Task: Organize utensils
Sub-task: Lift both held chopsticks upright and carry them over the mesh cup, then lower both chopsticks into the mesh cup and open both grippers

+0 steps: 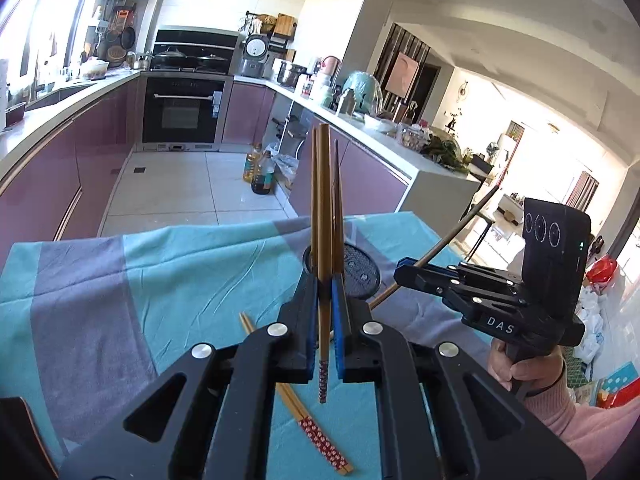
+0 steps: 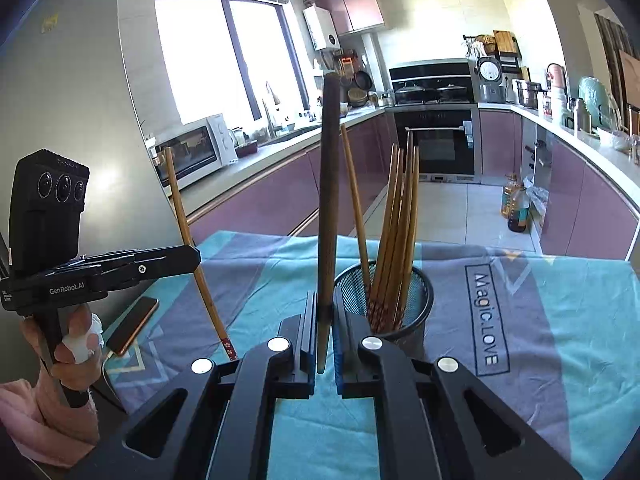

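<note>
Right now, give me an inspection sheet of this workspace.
Surface: teal and grey cloth covering the table.
Job's things: black wire-mesh holder with a bundle of wooden chopsticks upright inside; a loose pair of red-patterned chopsticks lying on the cloth.
Clutter: phone at the cloth's left edge.
Grippers: left hand-held gripper shut on one red-patterned chopstick; right hand-held gripper shut on a darker wooden chopstick.
Cables: nothing seen.
Surroundings: kitchen, purple cabinets, built-in oven, oil bottles on the floor.
</note>
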The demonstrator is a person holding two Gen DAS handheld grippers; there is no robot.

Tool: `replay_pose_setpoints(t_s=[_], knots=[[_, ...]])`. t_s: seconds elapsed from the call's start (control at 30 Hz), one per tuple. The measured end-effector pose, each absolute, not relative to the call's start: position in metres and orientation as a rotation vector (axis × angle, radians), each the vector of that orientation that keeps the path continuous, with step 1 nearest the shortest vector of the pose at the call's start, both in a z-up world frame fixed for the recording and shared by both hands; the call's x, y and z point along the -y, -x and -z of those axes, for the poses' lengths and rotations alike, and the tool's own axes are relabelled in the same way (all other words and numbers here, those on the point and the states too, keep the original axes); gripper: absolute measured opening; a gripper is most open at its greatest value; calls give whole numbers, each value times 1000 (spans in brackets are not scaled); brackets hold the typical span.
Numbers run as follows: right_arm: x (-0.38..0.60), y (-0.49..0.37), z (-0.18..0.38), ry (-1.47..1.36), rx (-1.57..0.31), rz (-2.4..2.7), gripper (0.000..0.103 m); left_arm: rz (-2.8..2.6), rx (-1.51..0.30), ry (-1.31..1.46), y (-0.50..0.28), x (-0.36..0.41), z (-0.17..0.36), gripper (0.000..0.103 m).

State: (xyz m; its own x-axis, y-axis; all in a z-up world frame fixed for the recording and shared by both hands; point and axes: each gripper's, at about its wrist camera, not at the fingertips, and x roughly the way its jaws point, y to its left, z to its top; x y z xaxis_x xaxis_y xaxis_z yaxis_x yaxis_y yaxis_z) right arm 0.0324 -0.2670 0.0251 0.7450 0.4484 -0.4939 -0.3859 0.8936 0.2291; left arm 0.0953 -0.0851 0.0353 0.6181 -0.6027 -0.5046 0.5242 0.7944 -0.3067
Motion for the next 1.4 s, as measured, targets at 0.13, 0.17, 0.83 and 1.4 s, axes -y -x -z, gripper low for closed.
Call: replay_pose_setpoints(t_s=[0.13,0.17,0.83,1.4], knots=[[272,-32,-39,-107,-535,-456,6,659,-591,143,-100,92,-52,7],[272,-33,-44,-103,-524,-452,6,660,-584,143,-101,93,-56,7],[291,-55,-82,-135,-410,-405,6,652,-461,128,-122,128,-105,7],[277,-84,-27,-118,-618,-402,6,645,-661,-48,-147,161,-51,7]])
